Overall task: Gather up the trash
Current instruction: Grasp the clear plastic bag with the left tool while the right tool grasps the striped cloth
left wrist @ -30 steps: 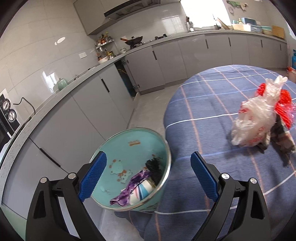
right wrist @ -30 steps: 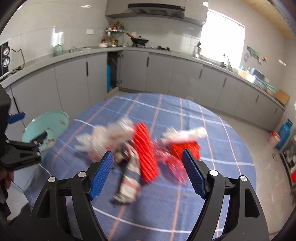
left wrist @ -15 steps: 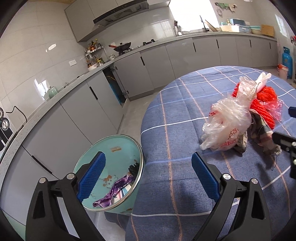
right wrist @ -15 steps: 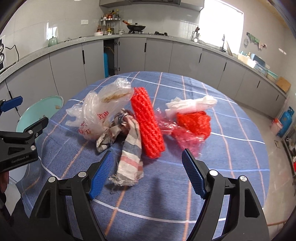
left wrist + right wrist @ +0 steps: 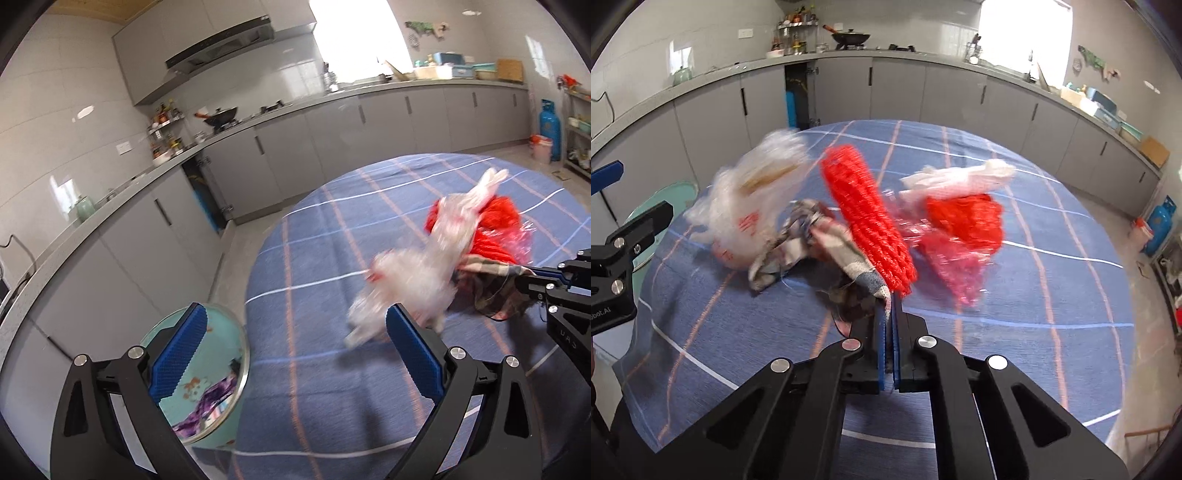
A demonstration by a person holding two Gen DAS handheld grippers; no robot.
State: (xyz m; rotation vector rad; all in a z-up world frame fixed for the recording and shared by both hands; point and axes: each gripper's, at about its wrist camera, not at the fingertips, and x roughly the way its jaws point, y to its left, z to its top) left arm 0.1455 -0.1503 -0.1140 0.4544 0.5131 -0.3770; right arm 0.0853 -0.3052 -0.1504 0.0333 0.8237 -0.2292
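Note:
A trash pile lies on the round table with the blue checked cloth (image 5: 314, 258): a white plastic bag (image 5: 746, 206), a plaid cloth (image 5: 831, 243), a red net roll (image 5: 868, 218), a red net clump (image 5: 964, 214) and a pink bag (image 5: 956, 258). My right gripper (image 5: 890, 306) has its jaws closing tight, pads together on the near end of the plaid cloth, right beside the net roll's lower end. From the left wrist, that gripper (image 5: 532, 275) pinches the cloth (image 5: 487, 284). My left gripper (image 5: 295, 314) hangs open and empty over the table edge, just short of the white bag (image 5: 406, 280).
A teal bin (image 5: 207, 369) with some scraps inside stands on the floor by the table's left edge. Grey cabinets and a counter run along the walls. A blue gas cylinder (image 5: 549, 129) stands at the far right.
My right gripper has dropped onto the pile and gone from wide open to shut on the plaid cloth. The left gripper has swung from above the bin toward the white bag, still open.

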